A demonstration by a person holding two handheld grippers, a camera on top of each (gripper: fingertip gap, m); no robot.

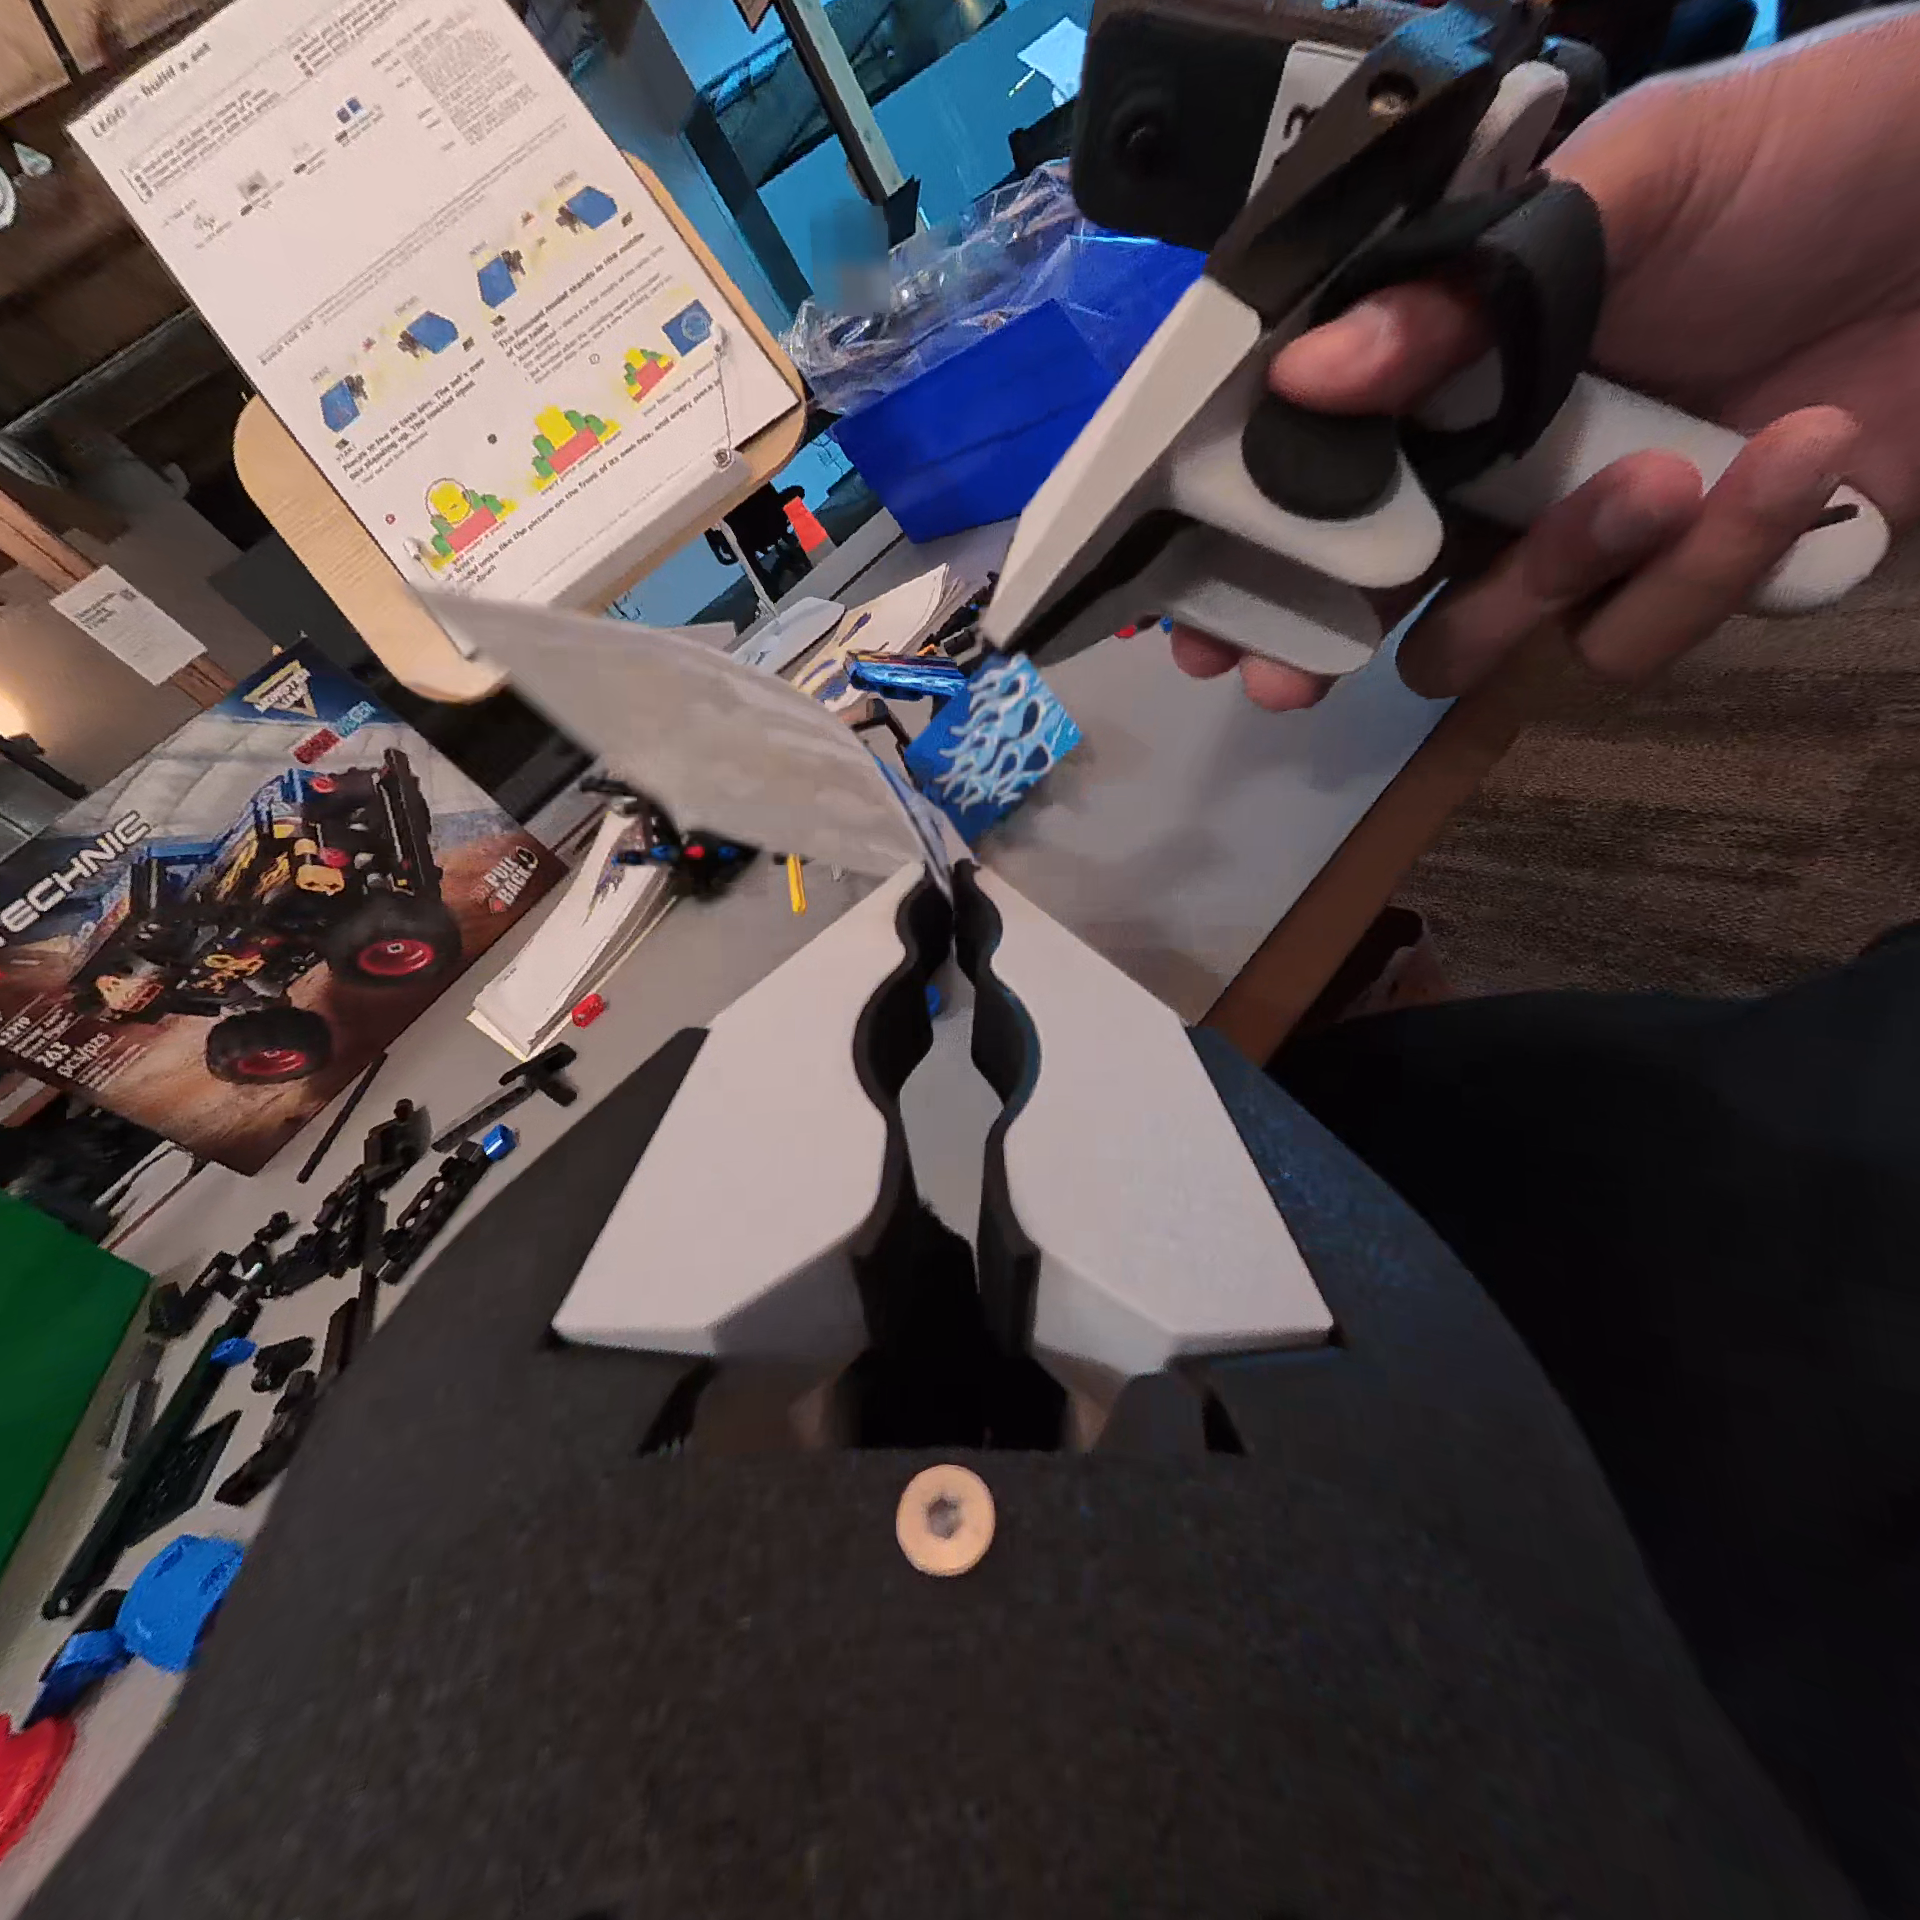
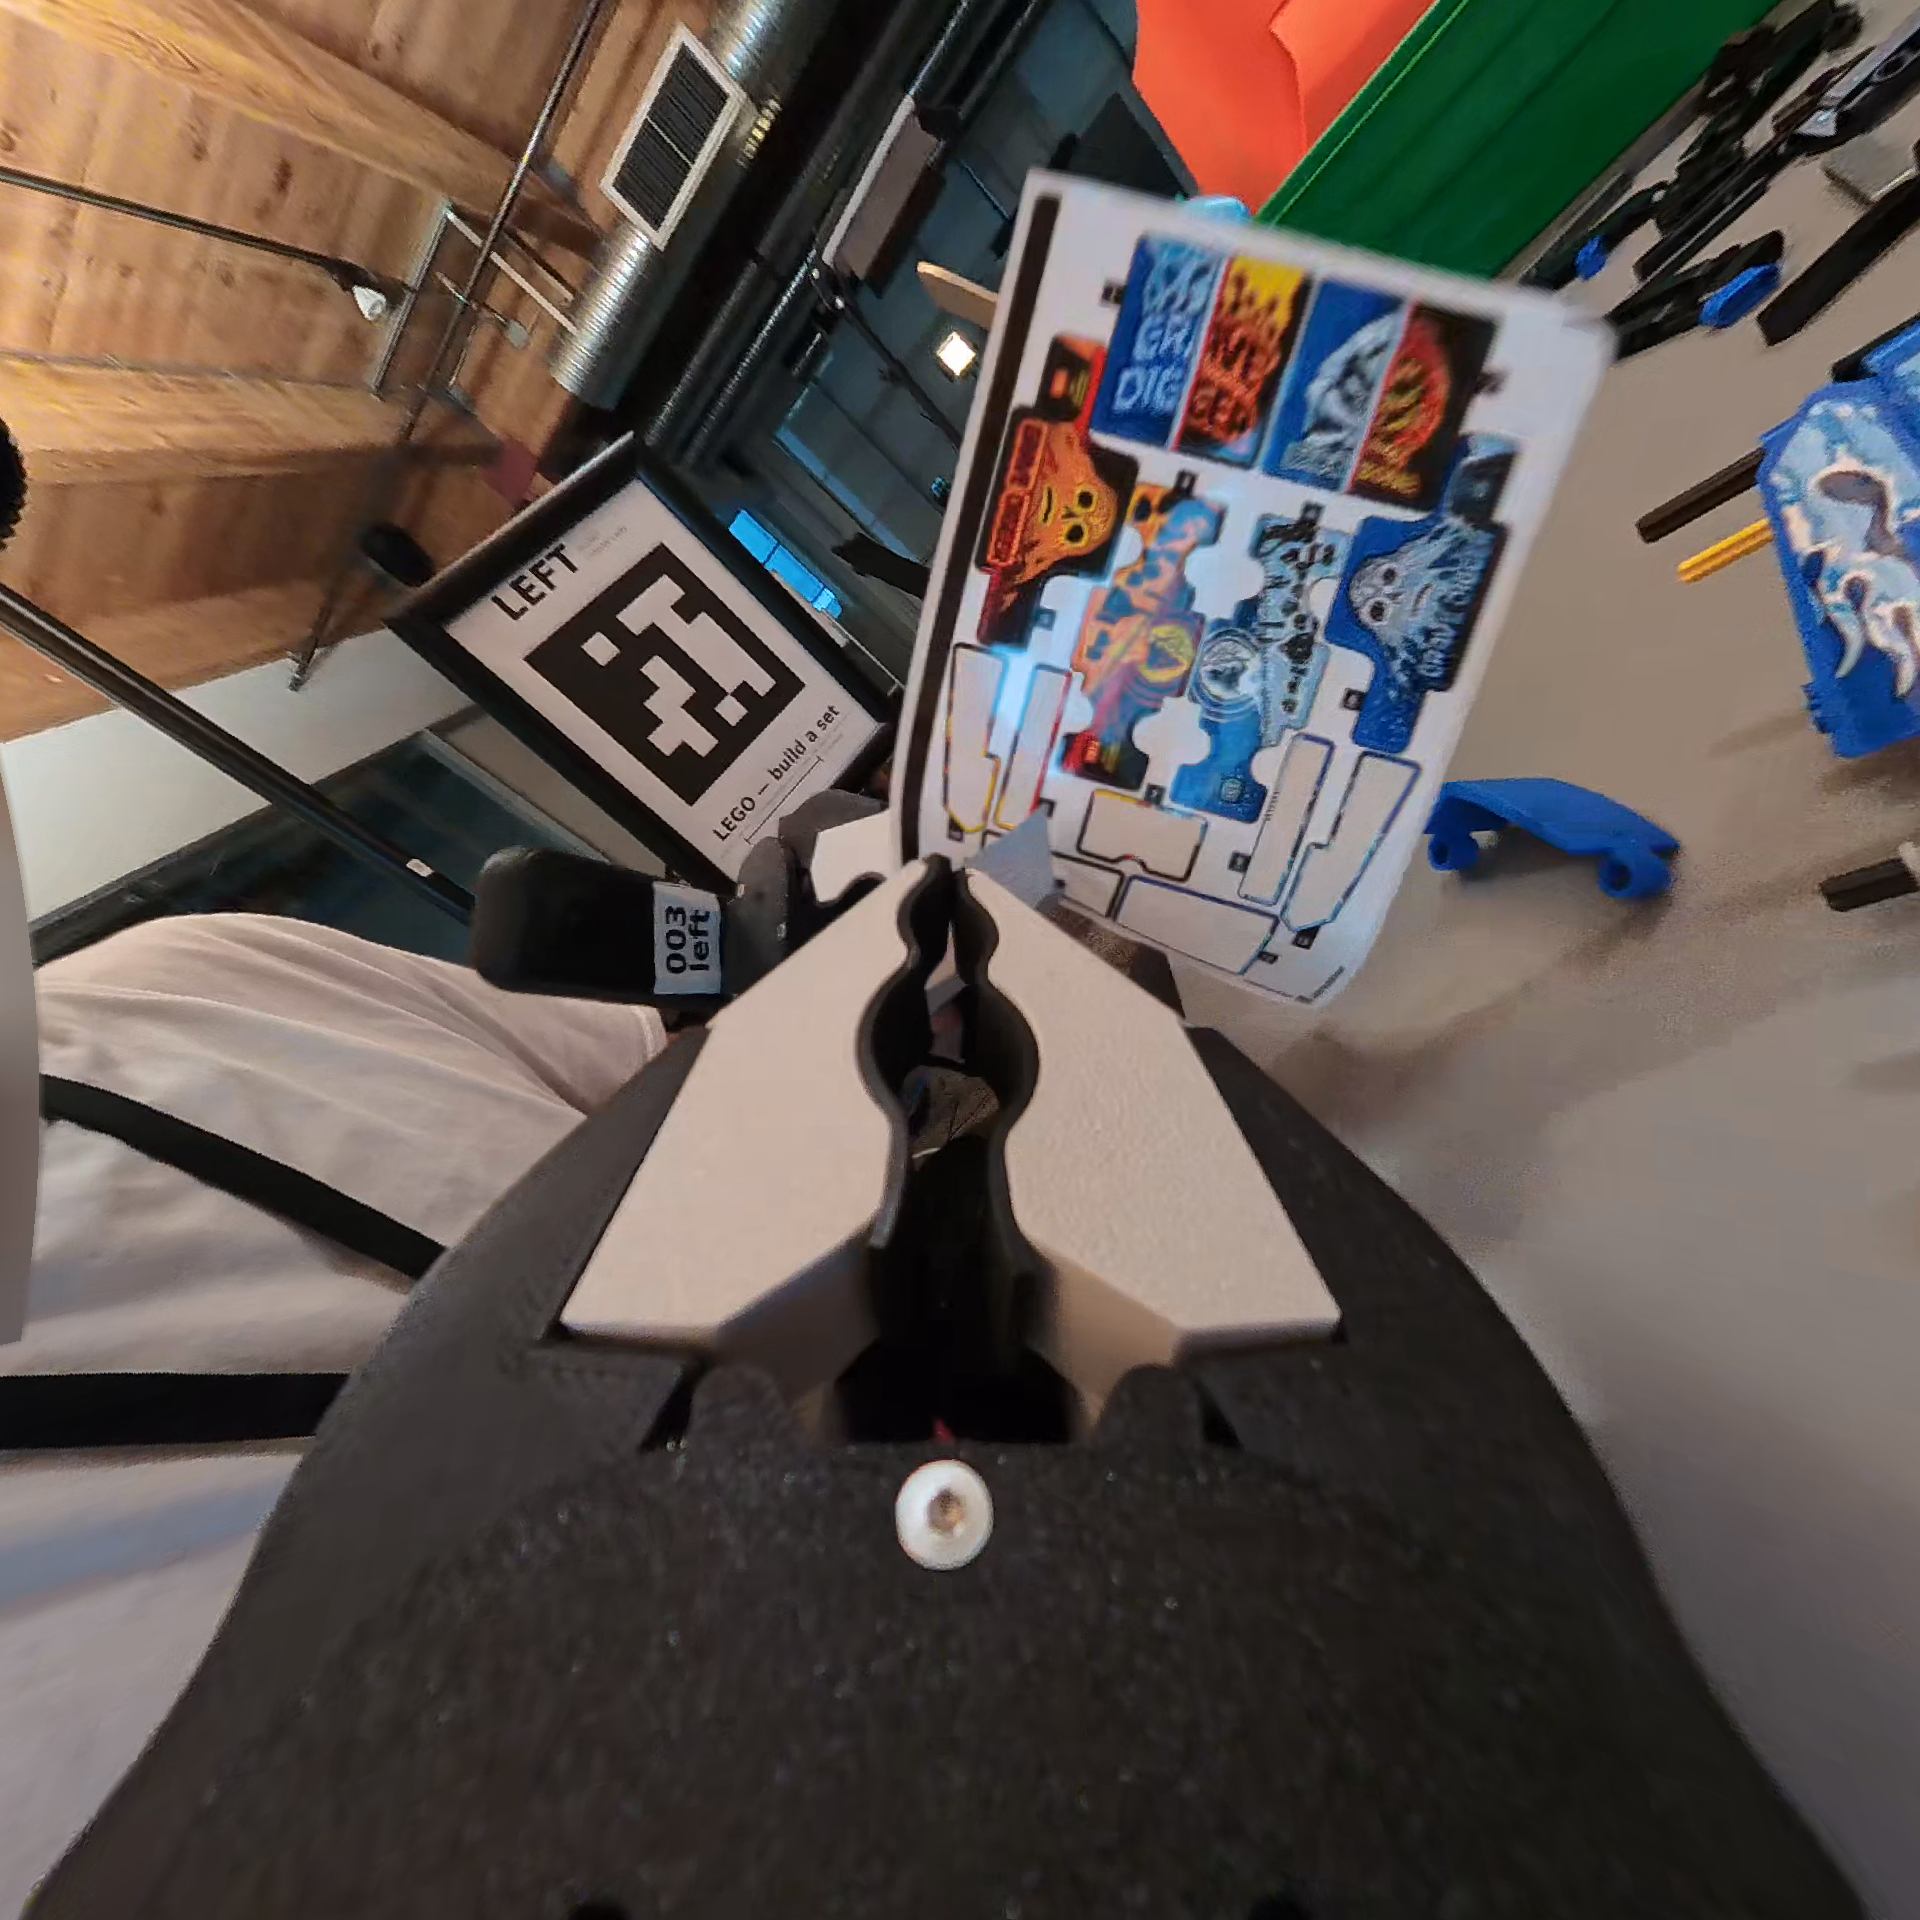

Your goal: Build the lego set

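Note:
My left gripper (image 1: 951, 883) is shut on the edge of a white sticker sheet (image 1: 707, 727), which stands up and leans to the left. In the right wrist view the sheet's printed face (image 2: 1247, 582) shows several blue and orange stickers and some empty outlines. My right gripper (image 2: 951, 868) is shut, with its tips at the sheet's lower edge. I cannot tell if anything thin is between them. In the left wrist view the right gripper (image 1: 987, 644), held by a hand, hovers just above a blue panel with white flames (image 1: 997, 748).
The set's box (image 1: 260, 883) lies at the left, with an open booklet (image 1: 582, 935) beside it. Several loose black and blue parts (image 1: 343, 1247) lie near the front. A blue curved part (image 2: 1548, 831) lies beside the flame panel (image 2: 1849, 582). An instruction board (image 1: 436, 291) and a blue bin (image 1: 977, 426) stand behind.

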